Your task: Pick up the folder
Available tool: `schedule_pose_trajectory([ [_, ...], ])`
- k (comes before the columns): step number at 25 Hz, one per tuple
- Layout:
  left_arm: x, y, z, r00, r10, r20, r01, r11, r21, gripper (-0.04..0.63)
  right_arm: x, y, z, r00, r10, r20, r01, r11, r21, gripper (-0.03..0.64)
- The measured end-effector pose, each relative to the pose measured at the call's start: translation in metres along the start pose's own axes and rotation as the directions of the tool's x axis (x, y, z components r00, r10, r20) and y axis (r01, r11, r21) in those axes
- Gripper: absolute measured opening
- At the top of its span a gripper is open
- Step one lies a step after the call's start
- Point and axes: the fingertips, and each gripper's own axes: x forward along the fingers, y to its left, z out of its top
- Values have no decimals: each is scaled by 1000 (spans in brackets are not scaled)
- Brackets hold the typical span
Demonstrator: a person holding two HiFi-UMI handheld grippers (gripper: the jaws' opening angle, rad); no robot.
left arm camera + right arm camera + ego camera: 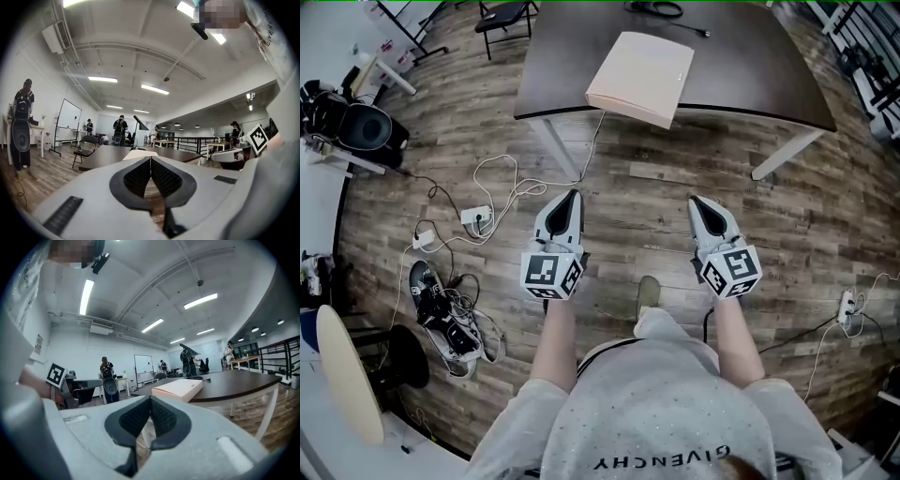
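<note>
A pale pink folder (639, 77) lies on the dark brown table (750, 75), its near corner jutting over the front edge. It shows as a flat slab (178, 389) in the right gripper view and as a thin sliver (139, 154) past the jaws in the left gripper view. My left gripper (573, 194) and right gripper (693, 200) hover side by side over the wooden floor, well short of the table, both pointing toward it. Both are shut with nothing between the jaws.
White table legs (786, 155) stand under the table. Cables and a power strip (476, 217) trail on the floor at the left, near shoes (441, 319). A folding chair (504, 19) stands at the far left of the table. People (121, 129) stand in the distance.
</note>
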Motion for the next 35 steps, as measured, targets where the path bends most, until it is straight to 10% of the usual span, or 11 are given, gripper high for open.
schedule_pose_trajectory([
  [11, 77, 0, -11, 1000, 23, -5, -23, 1000, -13, 0, 46, -64, 2, 998, 54, 6, -55, 995, 89, 0],
  [35, 218, 25, -41, 996, -77, -50, 75, 996, -36, 0, 182, -145, -20, 994, 112, -18, -89, 867, 490, 308],
])
